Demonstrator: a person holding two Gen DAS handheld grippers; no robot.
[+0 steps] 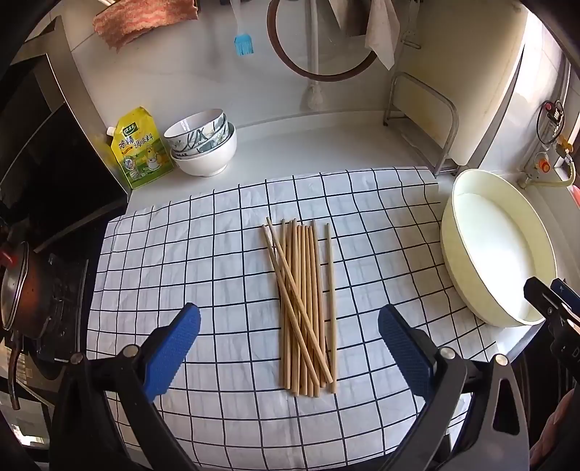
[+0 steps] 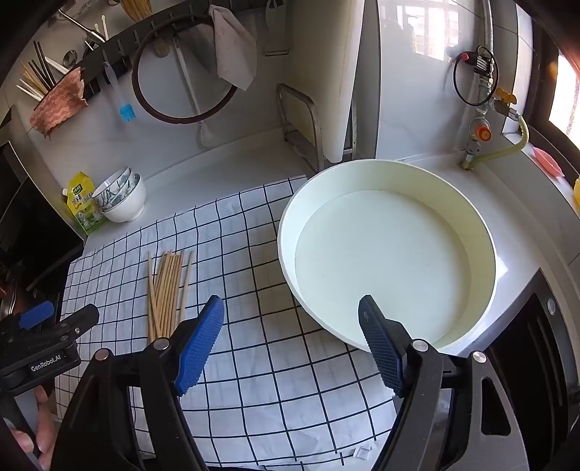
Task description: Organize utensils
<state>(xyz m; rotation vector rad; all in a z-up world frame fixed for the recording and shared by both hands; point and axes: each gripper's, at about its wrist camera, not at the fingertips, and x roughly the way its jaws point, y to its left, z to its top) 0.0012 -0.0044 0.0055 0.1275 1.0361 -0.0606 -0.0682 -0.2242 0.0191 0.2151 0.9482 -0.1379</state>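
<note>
White tiled wall (image 2: 409, 108), grey countertop (image 2: 224, 170), bright barred window (image 2: 424, 29).

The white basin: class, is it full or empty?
Empty. The white basin shows only its bare floor; all the chopsticks lie outside on the checked cloth.

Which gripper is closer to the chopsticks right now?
Left. The left gripper straddles the chopsticks, open; the right gripper hangs beside them, nearer the basin.

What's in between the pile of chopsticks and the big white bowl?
Nothing but bare checkered cloth lies between the chopsticks and the white bowl. The right wrist view shows it best.
</note>
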